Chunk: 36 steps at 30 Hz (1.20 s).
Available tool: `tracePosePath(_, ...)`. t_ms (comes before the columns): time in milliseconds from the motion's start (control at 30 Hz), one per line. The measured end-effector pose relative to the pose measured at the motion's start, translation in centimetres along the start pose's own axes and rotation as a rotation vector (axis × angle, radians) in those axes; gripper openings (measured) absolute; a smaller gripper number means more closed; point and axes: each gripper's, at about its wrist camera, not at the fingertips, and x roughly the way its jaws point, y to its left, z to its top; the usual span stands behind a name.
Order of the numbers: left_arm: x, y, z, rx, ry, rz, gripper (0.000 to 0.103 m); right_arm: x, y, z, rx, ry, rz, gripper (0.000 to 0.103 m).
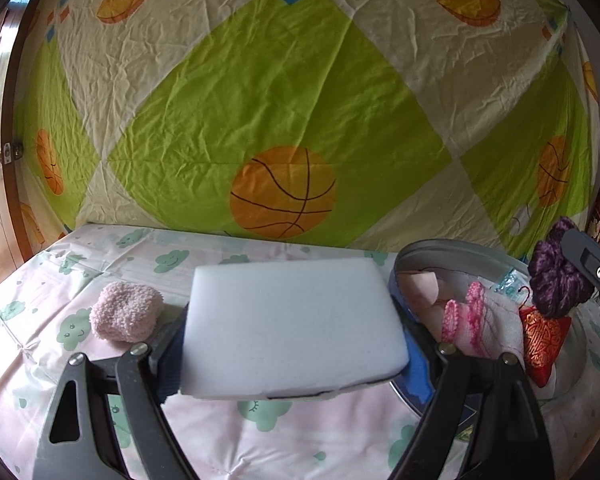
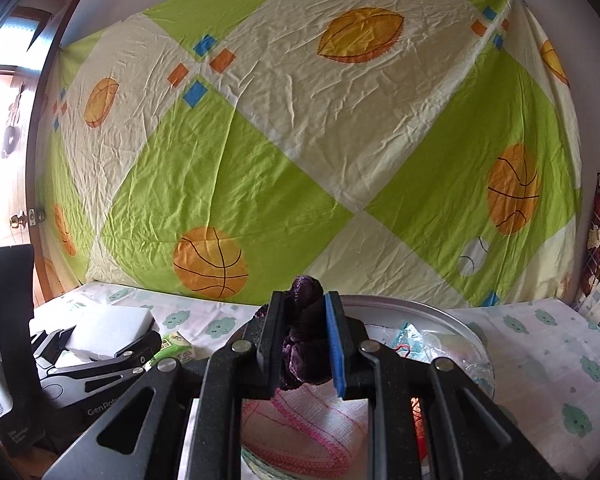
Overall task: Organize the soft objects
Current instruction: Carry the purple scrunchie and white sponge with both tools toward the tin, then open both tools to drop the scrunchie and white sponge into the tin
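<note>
Left gripper (image 1: 292,332), fingers wide, clamps white foam block (image 1: 296,324) at frame center; pink fluffy ball (image 1: 126,312) lower left. Right gripper (image 2: 302,344) pinched tight on purple scrunchie (image 2: 304,344) w/ metal tray (image 2: 400,306) behind, pink-trimmed cloth (image 2: 312,432) below.

White foam block (image 1: 292,328), matt and finely pored, sits squeezed in the left hand-held gripper (image 1: 292,344), whose arms are speckled black plastic with shiny metal rivets. Fluffy pink sock bundle (image 1: 126,312), nubby and soft. The round tray (image 1: 460,250) shows a dull, smooth metal rim. Purple velvet scrunchie (image 2: 304,344), plush with a slight sheen, is pinched in the right hand-held gripper (image 2: 302,344), one pad faced in blue. Red pouch (image 1: 544,340), glossy brocade with gold thread. Desk cover (image 1: 40,320), smooth printed cloth; wall sheet (image 1: 260,100), creased matt cotton.
</note>
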Motion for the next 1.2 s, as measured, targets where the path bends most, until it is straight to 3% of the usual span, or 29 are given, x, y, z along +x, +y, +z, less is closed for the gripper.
tracePosePath(667, 0.0, -8.0, 1.3, 0.076, -0.027, -0.138, 0.086, 0.3, -9.0, 0.9, 0.063, -0.010, -0.163, 0.022)
tracePosePath(1200, 0.7, -13.2, 1.2, 0.108, -0.020, -0.198, 0.086, 0.6, -11.9, 1.1, 0.055, -0.006, -0.217, 0.022)
